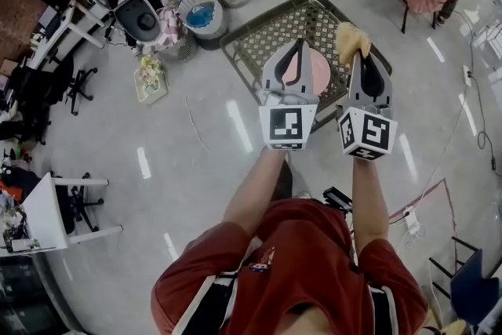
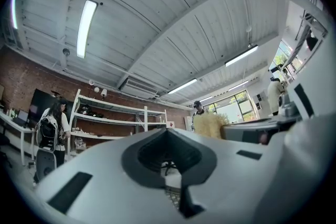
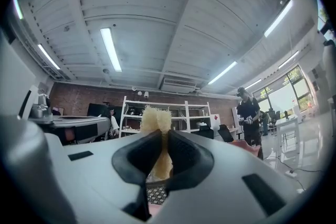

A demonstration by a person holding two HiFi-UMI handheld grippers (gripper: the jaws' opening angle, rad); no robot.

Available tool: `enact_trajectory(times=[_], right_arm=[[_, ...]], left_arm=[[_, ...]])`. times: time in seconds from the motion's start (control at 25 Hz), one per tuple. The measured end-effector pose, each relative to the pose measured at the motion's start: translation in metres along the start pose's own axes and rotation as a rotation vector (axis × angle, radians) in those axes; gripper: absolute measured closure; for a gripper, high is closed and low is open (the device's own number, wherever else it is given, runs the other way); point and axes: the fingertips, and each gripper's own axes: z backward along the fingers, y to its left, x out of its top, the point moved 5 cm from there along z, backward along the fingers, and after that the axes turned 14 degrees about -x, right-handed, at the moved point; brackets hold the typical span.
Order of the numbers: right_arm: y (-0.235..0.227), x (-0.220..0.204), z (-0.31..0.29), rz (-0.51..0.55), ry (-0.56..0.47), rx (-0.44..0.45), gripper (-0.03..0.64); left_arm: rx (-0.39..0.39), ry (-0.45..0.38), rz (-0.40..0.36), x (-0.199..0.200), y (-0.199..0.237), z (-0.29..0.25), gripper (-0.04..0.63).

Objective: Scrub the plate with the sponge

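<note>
Mesh-top table [image 1: 259, 43] carries the pink plate [image 1: 321, 78]. The left claw [image 1: 298, 43] hovers over the plate with tips together, holding nothing. The right claw [image 1: 359, 55], just beside the plate's right edge, is clamped on the yellow sponge [image 1: 350, 39].

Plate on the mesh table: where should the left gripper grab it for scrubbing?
Probably the rim on its left side, approached low from the left. The plate seems to lie flat on the mesh table, so only the thin edge offers a hold, and the right gripper with the sponge occupies the right.
</note>
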Motion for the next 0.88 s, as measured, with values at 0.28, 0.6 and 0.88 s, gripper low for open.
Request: enact_trajectory(times=[0.28,0.6,0.88], right_arm=[[0.035,-0.027,-0.076,0.027,0.026,0.014,0.574],[0.082,-0.049,-0.15,0.049,0.059,0.011,0.574],[0.102,-0.055,-0.188,0.064,0.056,-0.015,0.574]], left_arm=[[0.024,0.004,0.053,-0.035,0.064,-0.041,0.581],[0.014,0.006,0.091,-0.061,0.141,-0.085,0.581],[-0.01,-0.004,0.106,-0.073,0.181,-0.109,0.581]])
